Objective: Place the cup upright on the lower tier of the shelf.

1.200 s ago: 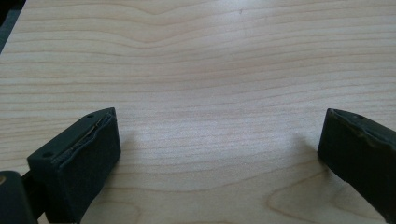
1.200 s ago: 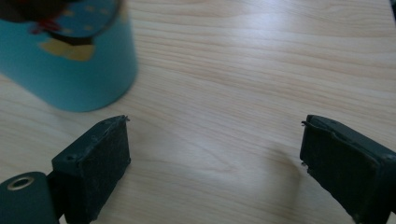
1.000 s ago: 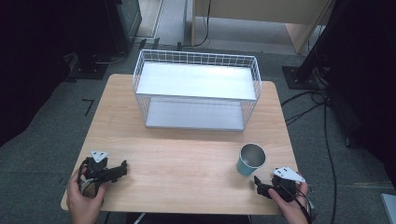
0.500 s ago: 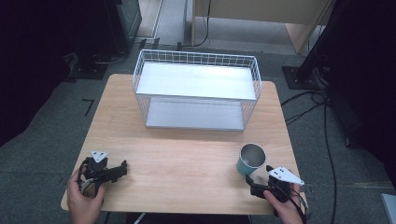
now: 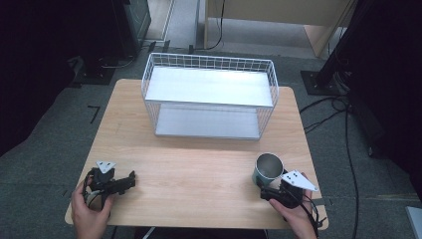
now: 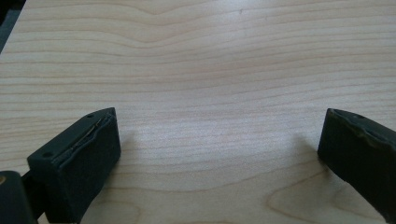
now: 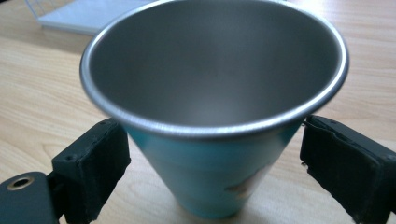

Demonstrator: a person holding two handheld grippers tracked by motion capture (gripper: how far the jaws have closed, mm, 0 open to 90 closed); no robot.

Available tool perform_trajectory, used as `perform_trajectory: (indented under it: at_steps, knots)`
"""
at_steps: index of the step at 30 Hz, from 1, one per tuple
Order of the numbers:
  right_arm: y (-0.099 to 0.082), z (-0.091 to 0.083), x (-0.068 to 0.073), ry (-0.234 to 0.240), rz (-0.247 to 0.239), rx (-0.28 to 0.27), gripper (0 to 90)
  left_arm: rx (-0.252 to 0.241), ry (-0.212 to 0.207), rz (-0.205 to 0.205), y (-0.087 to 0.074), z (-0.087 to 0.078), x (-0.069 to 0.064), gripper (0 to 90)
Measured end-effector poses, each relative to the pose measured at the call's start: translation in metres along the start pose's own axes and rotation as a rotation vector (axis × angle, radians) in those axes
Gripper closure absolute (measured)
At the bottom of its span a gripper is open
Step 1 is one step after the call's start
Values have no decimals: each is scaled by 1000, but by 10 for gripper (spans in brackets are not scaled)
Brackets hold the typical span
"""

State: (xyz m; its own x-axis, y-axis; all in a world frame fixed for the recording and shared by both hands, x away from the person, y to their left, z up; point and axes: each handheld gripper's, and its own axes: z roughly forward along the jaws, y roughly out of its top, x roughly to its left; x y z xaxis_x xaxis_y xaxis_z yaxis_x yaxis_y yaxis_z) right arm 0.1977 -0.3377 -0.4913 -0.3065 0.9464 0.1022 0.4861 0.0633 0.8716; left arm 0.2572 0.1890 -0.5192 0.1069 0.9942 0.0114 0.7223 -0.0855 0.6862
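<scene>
Risk sits mostly with the cup; it stands upright near the right front corner of the counter, between the jaws of the right hand-held gripper, which flank its teal wall on both sides; I cannot tell whether the pads actually press the wall or stand just off it. The cup tapers toward its base, so jaws that close low on the slope could squeeze it upward and let it pop free; jaws that close off-centre could nudge it sideways and tip it, and the counter edge is near on that side. If it is lifted toward the wire basket, a loose hold may let the smooth steel rim swing and strike the wire wall. The left hand-held gripper rests with jaws spread wide over bare wood, holding nothing; it poses little hazard.
</scene>
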Motion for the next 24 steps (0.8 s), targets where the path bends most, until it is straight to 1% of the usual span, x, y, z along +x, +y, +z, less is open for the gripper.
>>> perform_trajectory:
  at_steps: [2, 4, 7, 10, 11, 12, 13, 18, 24]
  knots:
    - [1, 1, -1, 1, 6, -8, 81, 0, 0, 0, 0, 0, 0, 0]
    - [1, 3, 0, 1, 1, -17, 81, 0, 0, 0, 0, 0, 0, 0]
    - [3, 5, 2, -11, -10, -33, 81, 0, 0, 0, 0, 0, 0, 0]
    - [5, 7, 3, -10, -6, -50, 84, 0, 0, 0, 0, 0, 0, 0]
    - [6, 8, 4, -7, -1, -51, 93, 0, 0, 0, 0, 0, 0, 0]
    - [6, 9, 5, -15, -7, -59, 136, 0, 0, 0, 0, 0, 0, 0]
    - [6, 9, 6, -19, -4, -64, 144, 0, 0, 0, 0, 0, 0, 0]
    - [7, 13, 10, -24, -11, -71, 149, 0, 0, 0, 0, 0, 0, 0]
    - [11, 15, 13, -30, 2, -79, 151, 0, 0, 0, 0, 0, 0, 0]
